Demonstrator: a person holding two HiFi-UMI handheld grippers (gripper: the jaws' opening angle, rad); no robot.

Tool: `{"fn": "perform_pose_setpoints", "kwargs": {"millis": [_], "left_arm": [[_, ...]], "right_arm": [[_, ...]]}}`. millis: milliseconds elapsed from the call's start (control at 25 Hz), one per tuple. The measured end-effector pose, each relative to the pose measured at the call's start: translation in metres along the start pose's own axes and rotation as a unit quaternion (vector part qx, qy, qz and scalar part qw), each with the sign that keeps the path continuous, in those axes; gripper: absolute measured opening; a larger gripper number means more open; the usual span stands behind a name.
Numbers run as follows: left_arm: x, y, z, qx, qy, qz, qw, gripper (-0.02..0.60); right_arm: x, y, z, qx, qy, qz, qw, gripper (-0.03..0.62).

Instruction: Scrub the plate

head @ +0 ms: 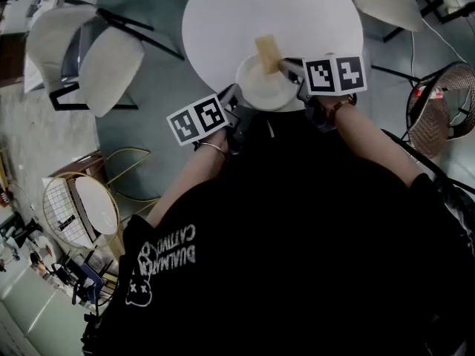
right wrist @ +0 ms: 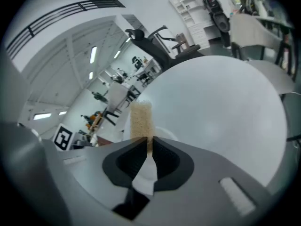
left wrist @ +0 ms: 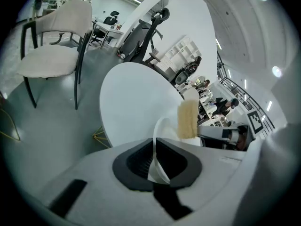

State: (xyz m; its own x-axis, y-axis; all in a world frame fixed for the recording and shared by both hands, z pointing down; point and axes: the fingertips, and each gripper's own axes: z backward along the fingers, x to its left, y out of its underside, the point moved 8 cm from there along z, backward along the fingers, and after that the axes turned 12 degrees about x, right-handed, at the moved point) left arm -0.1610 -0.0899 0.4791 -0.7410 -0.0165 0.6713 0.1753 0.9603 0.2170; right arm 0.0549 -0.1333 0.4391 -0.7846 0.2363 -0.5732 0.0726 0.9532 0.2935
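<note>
From the head view: looked steeply down on a round white tabletop [head: 245, 6] with a white plate [head: 261, 87] at its near edge, overlapping that edge. Met the plate on its left side with the left gripper [head: 237, 99] and reached in from the right with the right gripper [head: 291, 67], each topped by a cube of square markers. Carried a tan sponge [head: 268, 53] in the right gripper, lying over the plate's far rim. Could not tell whether the plate rested on the tabletop or hung just above it. Also took in pale-cushioned chairs [head: 104, 58] to the left of the tabletop, on a grey floor [head: 159, 73]. From the left gripper view: drew the dark jaws in narrow on the plate's [left wrist: 162, 131] thin rim, seen edge-on and standing upright between them. Showed the sponge [left wrist: 187, 119] upright just beyond the plate, the right gripper [left wrist: 203, 132] coming in behind it, and the tabletop [left wrist: 131, 98] stretching away past both. From the right gripper view: pinched the sponge [right wrist: 140, 119] by its lower end between nearly closed jaws, its free end rising above them. Caught a curved white edge of the plate [right wrist: 163, 133] just beside the sponge, with the tabletop [right wrist: 221, 98] spread out behind.
</note>
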Motion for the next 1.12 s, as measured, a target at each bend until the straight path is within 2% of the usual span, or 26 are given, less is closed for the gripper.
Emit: {"fn": "perform_pose_setpoints", "kwargs": {"millis": [80, 120, 280, 440, 640, 1120], "left_arm": [[0.0, 0.001, 0.0, -0.001, 0.002, -0.002, 1.0, 0.02], [-0.001, 0.001, -0.001, -0.001, 0.003, -0.003, 1.0, 0.02], [-0.003, 0.002, -0.003, 0.004, 0.009, -0.016, 0.9998, 0.02], [-0.004, 0.003, -0.003, 0.007, 0.011, -0.016, 0.9998, 0.02], [0.002, 0.0, 0.0, 0.009, 0.007, -0.016, 0.9998, 0.02], [0.008, 0.002, -0.003, 0.012, -0.004, -0.018, 0.9998, 0.02]], "right_arm": [[0.024, 0.005, -0.011, 0.021, -0.057, 0.034, 0.998, 0.04], [0.034, 0.008, -0.017, 0.035, -0.069, 0.053, 0.996, 0.04], [0.049, 0.02, -0.032, 0.077, -0.057, 0.11, 0.989, 0.04], [0.041, 0.022, -0.035, 0.086, -0.052, 0.097, 0.99, 0.04], [0.031, 0.024, -0.039, 0.096, -0.023, 0.085, 0.992, 0.04], [0.001, 0.03, -0.03, 0.08, 0.022, 0.026, 0.996, 0.04]]}}
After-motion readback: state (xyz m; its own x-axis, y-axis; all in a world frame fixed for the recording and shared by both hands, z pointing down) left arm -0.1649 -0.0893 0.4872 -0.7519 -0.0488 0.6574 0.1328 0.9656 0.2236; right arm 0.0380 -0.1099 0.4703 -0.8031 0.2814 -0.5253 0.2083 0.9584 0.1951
